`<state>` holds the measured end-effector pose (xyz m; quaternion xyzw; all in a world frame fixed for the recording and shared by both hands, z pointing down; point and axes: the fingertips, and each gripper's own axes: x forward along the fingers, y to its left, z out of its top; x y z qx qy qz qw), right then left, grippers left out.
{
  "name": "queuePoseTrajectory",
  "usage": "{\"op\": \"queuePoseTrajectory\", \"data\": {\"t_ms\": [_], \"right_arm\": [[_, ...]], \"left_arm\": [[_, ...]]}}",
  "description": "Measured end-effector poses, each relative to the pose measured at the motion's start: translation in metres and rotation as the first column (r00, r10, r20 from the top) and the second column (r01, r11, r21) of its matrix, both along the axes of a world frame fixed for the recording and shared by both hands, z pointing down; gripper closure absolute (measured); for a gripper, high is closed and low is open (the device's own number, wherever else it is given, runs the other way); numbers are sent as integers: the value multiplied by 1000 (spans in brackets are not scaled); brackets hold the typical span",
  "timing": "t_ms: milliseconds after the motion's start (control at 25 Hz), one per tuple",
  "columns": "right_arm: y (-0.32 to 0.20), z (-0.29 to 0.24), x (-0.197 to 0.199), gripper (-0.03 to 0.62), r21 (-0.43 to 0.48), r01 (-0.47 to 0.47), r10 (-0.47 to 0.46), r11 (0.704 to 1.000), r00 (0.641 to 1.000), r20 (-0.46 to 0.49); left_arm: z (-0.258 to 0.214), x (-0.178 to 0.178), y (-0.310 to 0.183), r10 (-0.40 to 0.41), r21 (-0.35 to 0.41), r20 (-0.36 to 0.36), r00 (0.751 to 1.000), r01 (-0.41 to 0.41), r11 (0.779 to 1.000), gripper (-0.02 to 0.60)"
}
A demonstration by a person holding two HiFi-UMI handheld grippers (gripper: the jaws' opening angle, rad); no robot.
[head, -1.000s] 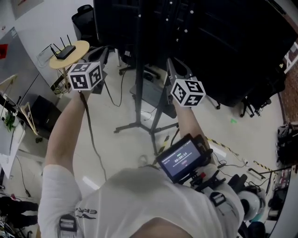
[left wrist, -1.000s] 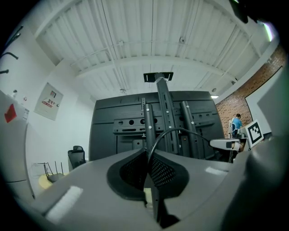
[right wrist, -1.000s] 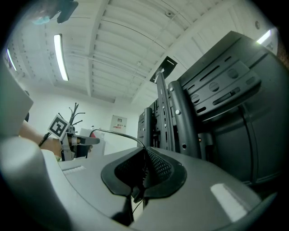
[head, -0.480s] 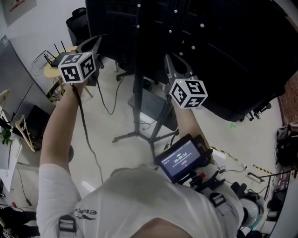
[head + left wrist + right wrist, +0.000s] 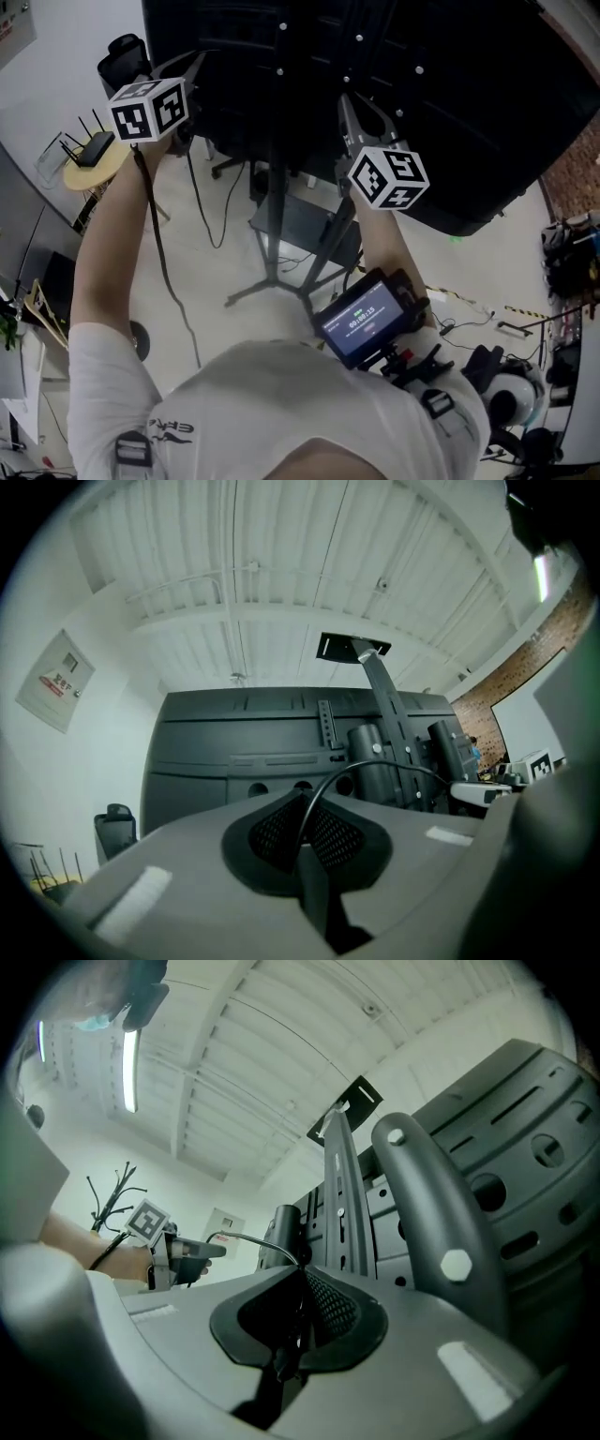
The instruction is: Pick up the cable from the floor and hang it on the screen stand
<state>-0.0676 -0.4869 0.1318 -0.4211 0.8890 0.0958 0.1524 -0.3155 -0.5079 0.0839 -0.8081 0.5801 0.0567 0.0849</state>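
Observation:
A thin black cable [image 5: 156, 246] hangs from my left gripper [image 5: 190, 73] down along the person's left forearm. Both grippers are raised against the back of the big black screen [image 5: 441, 84], on either side of its stand pole [image 5: 275, 206]. In the left gripper view the jaws are shut on the cable [image 5: 323, 782], which arcs right across the stand bracket [image 5: 384, 761]. My right gripper [image 5: 360, 120] is also shut on the cable [image 5: 251, 1238]. That stretch runs left to the other gripper [image 5: 186, 1251], with the curved stand arm [image 5: 436, 1204] close on the right.
The stand's legs [image 5: 251, 292] spread over the pale floor below. A round wooden table with a router [image 5: 86, 155] and a black chair [image 5: 127, 54] stand at the left. A small monitor [image 5: 364, 319] sits on the person's chest. Bags and loose cables [image 5: 562, 262] lie at the right.
Both grippers have risen with the cable. The left one has moved up and left, from beside the round table to the screen's back. The right one has shifted slightly up.

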Motion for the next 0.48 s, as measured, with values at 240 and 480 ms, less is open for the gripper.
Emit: {"op": "queuePoseTrajectory", "data": {"t_ms": [240, 480], "right_arm": [[0, -25, 21, 563, 48, -66, 65, 997, 998, 23], [-10, -53, 6, 563, 93, -114, 111, 989, 993, 40]], "left_arm": [[-32, 27, -19, 99, 9, -1, 995, -99, 995, 581], [-61, 19, -43, 141, 29, 15, 990, -141, 990, 581]]}}
